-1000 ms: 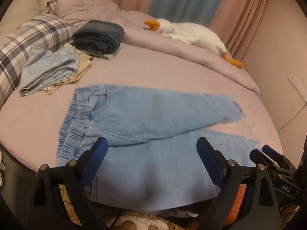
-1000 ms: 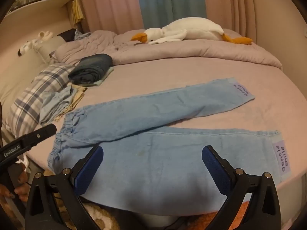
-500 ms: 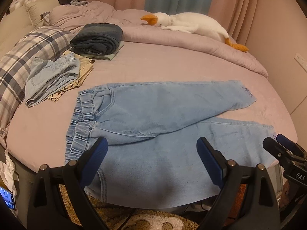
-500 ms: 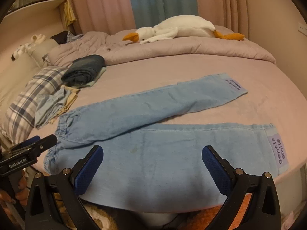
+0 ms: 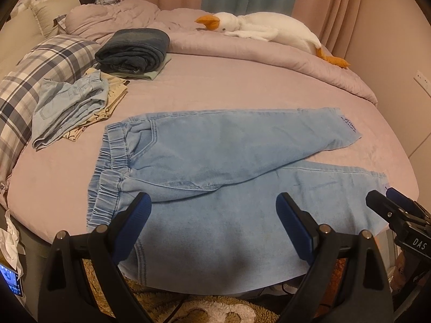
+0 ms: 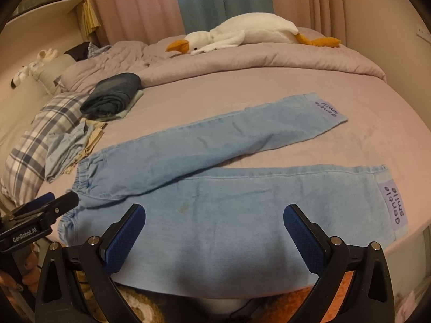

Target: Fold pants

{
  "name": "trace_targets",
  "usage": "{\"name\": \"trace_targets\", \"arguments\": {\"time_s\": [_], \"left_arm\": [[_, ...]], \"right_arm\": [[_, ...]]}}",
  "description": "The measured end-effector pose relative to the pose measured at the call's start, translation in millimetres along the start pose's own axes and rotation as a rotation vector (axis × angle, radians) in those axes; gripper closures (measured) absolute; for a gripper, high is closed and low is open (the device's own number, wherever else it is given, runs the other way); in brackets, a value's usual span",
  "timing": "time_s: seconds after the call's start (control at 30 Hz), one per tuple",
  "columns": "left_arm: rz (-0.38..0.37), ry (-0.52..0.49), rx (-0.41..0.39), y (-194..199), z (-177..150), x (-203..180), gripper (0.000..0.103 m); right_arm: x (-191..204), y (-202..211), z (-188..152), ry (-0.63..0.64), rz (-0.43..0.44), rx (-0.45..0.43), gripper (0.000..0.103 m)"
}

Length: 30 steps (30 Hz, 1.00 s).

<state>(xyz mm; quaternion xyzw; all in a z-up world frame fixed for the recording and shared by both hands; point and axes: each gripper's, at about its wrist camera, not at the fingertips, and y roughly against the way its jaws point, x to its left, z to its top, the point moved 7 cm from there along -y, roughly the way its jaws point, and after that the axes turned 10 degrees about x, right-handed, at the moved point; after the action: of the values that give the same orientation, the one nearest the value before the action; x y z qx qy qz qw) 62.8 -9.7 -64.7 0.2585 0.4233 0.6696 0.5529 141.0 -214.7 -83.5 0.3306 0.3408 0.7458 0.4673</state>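
Observation:
Light blue denim pants [image 5: 215, 156] [image 6: 215, 188] lie spread flat on the mauve bed [image 5: 229, 88], waistband to the left, the two legs splayed apart toward the right, the near leg hanging over the bed's front edge. My left gripper [image 5: 212, 215] hovers open above the near leg by the waist end, holding nothing. My right gripper [image 6: 215, 226] is open too, over the near leg's middle. Each gripper shows at the edge of the other's view: the right gripper's tip [image 5: 388, 207] near the cuff, the left gripper's tip [image 6: 54, 204] near the waistband.
Folded dark jeans [image 5: 134, 51] and a pile of light clothes [image 5: 70, 102] sit at the back left beside a plaid pillow [image 5: 32, 75]. A white goose plush [image 5: 264, 29] lies on the bunched duvet at the back. A fluffy rug [image 5: 215, 309] covers the floor below.
Both cameras have shifted slightly, drawing a little closer over the pants. The pants lie as before and both grippers stay open.

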Motion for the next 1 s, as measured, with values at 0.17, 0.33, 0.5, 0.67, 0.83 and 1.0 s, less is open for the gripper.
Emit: {"name": "trace_targets", "arguments": {"time_s": [0.17,0.33,0.5,0.67,0.83,1.0], "left_arm": [[-0.027,0.005,-0.020,-3,2,-1,0.010],[-0.053,0.006,-0.019,-7,3,-3,0.010],[-0.075,0.002,-0.001,-8,2,-7,0.011],[-0.087,0.007,0.023,-11,1,-9,0.012],[-0.097,0.009,0.050,-12,-1,-11,0.012],[-0.098,0.009,0.068,-11,-2,-12,0.012]], "right_arm": [[-6,-3,0,-0.022,-0.007,0.015,0.000],[-10,-3,0,-0.036,-0.019,0.022,0.000],[-12,-5,-1,-0.040,-0.025,0.034,0.000],[-14,-5,0,-0.047,-0.023,0.038,0.000],[-16,-5,0,-0.049,-0.024,0.042,0.000],[-19,-6,-2,-0.058,-0.023,0.049,0.000]]}}
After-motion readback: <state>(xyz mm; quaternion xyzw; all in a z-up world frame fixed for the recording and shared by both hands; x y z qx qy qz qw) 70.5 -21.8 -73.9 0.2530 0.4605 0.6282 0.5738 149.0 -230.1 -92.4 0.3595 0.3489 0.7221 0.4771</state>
